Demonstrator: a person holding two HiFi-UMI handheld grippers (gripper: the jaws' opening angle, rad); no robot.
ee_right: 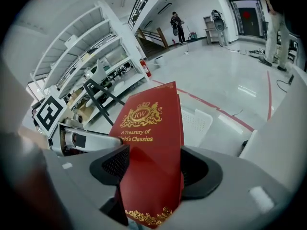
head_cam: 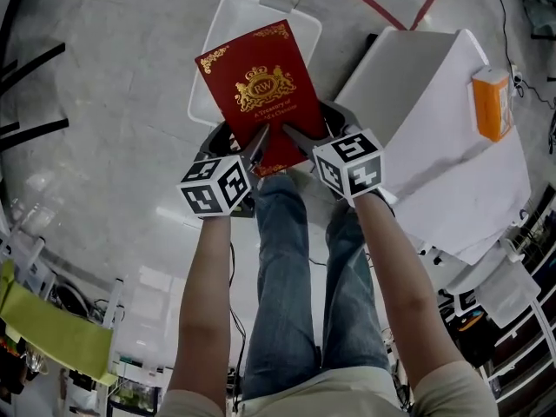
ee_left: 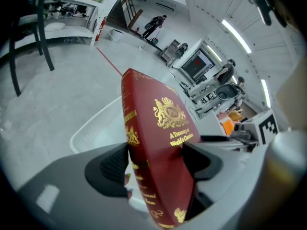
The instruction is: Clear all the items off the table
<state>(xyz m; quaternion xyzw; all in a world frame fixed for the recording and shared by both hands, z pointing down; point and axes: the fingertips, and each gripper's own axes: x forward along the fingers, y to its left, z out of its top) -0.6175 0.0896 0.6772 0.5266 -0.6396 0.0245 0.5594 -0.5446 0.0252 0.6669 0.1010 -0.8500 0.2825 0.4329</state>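
A red hardback book [head_cam: 259, 94] with gold print hangs in the air over a white plastic bin [head_cam: 228, 33] on the floor. Both grippers grip its near edge. My left gripper [head_cam: 254, 150] is shut on the book's lower left corner; in the left gripper view the book [ee_left: 158, 162] fills the gap between the black pads [ee_left: 114, 166]. My right gripper [head_cam: 297, 142] is shut on the lower right part; in the right gripper view the cover [ee_right: 151, 157] sits between its pads [ee_right: 115, 164]. The white table [head_cam: 434, 137] lies to the right.
An orange box [head_cam: 492, 102] stands on the table's far right side. The bin [ee_left: 96, 128] sits on grey floor under the book. Black chair legs [head_cam: 30, 94] stand at the left. Shelving and clutter fill the lower corners. The person's legs are below the grippers.
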